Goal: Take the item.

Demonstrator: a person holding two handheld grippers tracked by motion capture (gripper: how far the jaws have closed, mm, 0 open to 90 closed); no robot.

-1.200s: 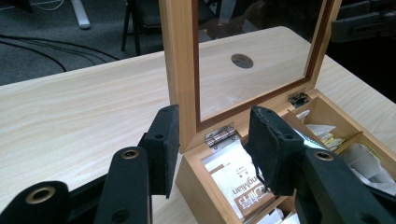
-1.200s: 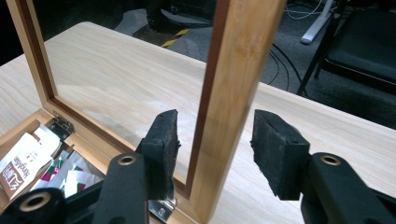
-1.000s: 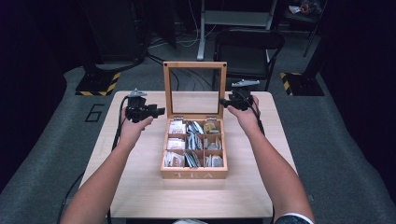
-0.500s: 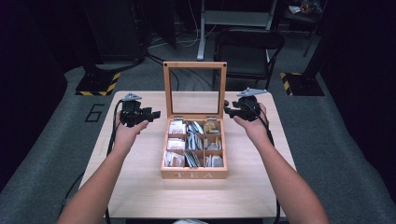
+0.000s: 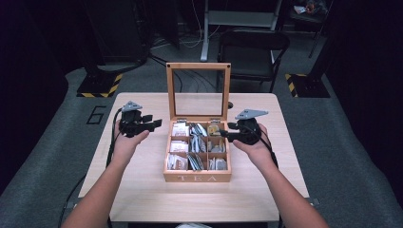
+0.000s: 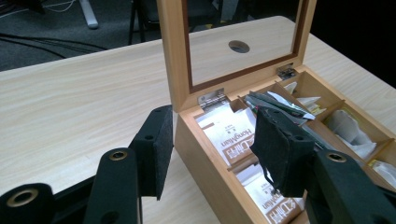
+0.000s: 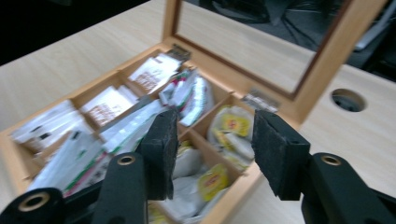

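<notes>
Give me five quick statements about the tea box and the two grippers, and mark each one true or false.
1. The lid of the tea box stands upright and open. True.
2. The left gripper grips a tea bag. False: its jaws, which have just been opening, stand apart with nothing between them, beside the box's left wall.
3. The right gripper hovers at the box's right edge with nothing between its jaws. True.
4. The box's compartments are bare. False: they hold tea packets, white printed ones on one side and yellow-labelled ones on the other.
5. The box sits on a dark metal bench. False: it sits on a light wooden table.
</notes>
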